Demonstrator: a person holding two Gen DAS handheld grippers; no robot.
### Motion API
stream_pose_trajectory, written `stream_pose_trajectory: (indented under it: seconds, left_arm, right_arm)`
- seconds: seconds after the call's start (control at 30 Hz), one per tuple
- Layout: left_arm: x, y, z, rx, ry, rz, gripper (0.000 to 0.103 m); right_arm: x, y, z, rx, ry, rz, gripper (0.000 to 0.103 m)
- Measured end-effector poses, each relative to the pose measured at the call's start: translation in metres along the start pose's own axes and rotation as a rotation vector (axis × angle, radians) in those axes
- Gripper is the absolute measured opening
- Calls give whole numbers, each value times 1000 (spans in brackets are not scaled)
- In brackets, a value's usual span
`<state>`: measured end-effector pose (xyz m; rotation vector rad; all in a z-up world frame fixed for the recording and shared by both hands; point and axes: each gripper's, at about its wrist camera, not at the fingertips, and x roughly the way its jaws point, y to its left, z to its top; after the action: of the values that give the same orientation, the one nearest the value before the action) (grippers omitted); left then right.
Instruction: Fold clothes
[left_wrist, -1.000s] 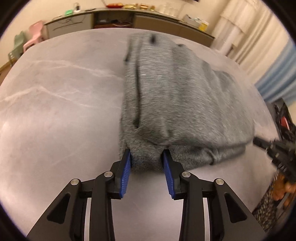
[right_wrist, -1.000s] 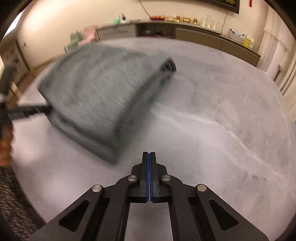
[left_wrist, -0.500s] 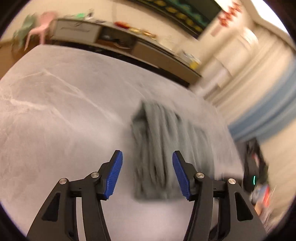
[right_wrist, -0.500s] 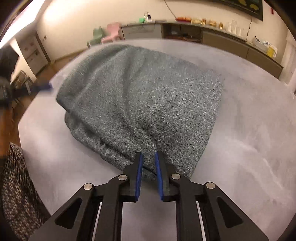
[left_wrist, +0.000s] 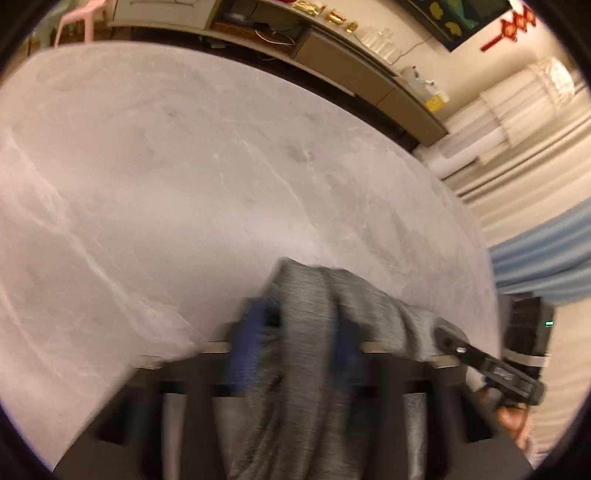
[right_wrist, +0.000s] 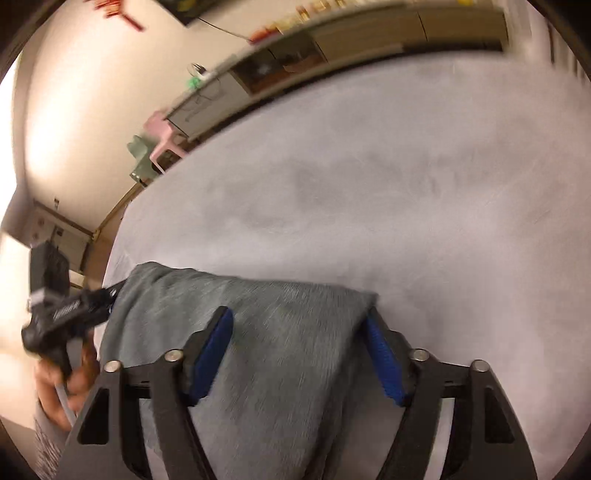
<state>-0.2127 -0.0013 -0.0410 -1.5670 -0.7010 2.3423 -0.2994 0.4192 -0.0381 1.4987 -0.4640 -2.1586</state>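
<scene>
A grey knit garment (left_wrist: 306, 314) lies bunched at the near edge of the grey marble table (left_wrist: 184, 184). In the blurred left wrist view a thick fold of it stands between the blue pads of my left gripper (left_wrist: 299, 347), whose jaws are closing and pressing on the cloth. In the right wrist view the garment (right_wrist: 291, 332) spreads flat under my right gripper (right_wrist: 297, 354). Its jaws are opening wide and straddle the cloth without pinching it. Each view shows the other gripper at its side: the right gripper (left_wrist: 491, 369), and the left gripper (right_wrist: 66, 314) in a hand.
The bare table top (right_wrist: 369, 184) stretches far beyond the garment. A long sideboard (left_wrist: 332, 48) with small items runs along the back wall. Pink and green chairs (right_wrist: 159, 144) stand at the far left corner. Pale curtains (left_wrist: 517, 129) hang on the right.
Both grippers swept across the table and rolled; the garment now sits at the near edge. The left jaws went from wide apart to closed on a fold. The right jaws spread from nearly shut to wide.
</scene>
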Motion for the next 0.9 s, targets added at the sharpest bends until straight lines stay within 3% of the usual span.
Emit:
stream_pose_trajectory:
  seconds: [0.03,0.17,0.23,0.27,0.3,0.43,0.47,0.5,0.57,0.77,0.9]
  left_arm:
    - [-7,2,-3,0,-10,-9,22]
    - [-35,12,-11,-51,-37,-87,21]
    - [-47,10,-9,-62,-58,-100,40]
    - [-51,6,-6,-59,-58,-85,63]
    - [-51,1,-4,-49,-51,-66,70]
    - [-19,-34,1,66,65,28,69]
    - [-11,-41,0,95,75,67,43]
    - [-9,-40,1,82,75,68,28]
    - [-12,-33,1,31,59,34,21]
    - [-32,7,-17,-211,5,-182,19]
    - [-35,24,-25,-276,6,-214,26]
  right_arm:
    - [-2,-3,-3,-6,-12,21,27]
    - [-12,-13,-18,-28,-57,85,24]
    - [-16,-12,-27,-38,-74,72,24]
    - [-16,-12,-30,-42,-79,66,24]
    - [-17,-10,-33,-48,-84,63,24]
    - [-18,2,-39,-103,-112,56,24]
    - [-18,6,-40,-120,-119,55,23]
    - [-18,9,-40,-137,-126,54,22]
    - [-5,5,-32,-145,-141,54,20]
    - [7,-29,-35,16,-116,149,18]
    - [11,-32,-34,63,-95,197,19]
